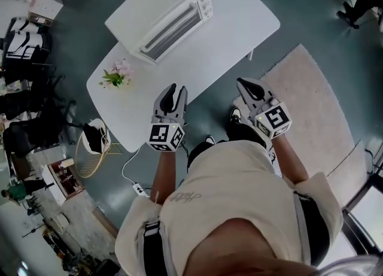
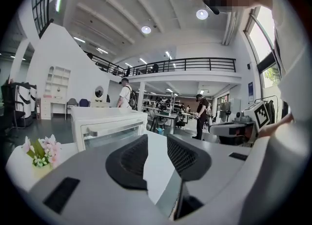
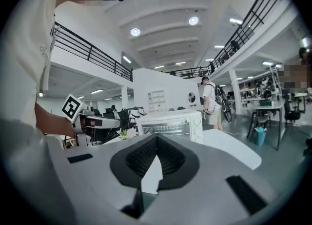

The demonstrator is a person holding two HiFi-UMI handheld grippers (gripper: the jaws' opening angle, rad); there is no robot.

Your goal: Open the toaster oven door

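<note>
Sitting far back on white table (image 1: pixel 251 23), door shut: toaster oven (image 1: pixel 170 20), long axis diagonal, glass front turned toward the near table edge, knobs at upper-right end; interior hard to make out. Held forward on outstretched forearm, left gripper (image 1: pixel 177 89), jaws slightly apart, empty. Likewise right gripper (image 1: pixel 245 83), jaws closed tip-to-tip, gripping nothing.
</note>
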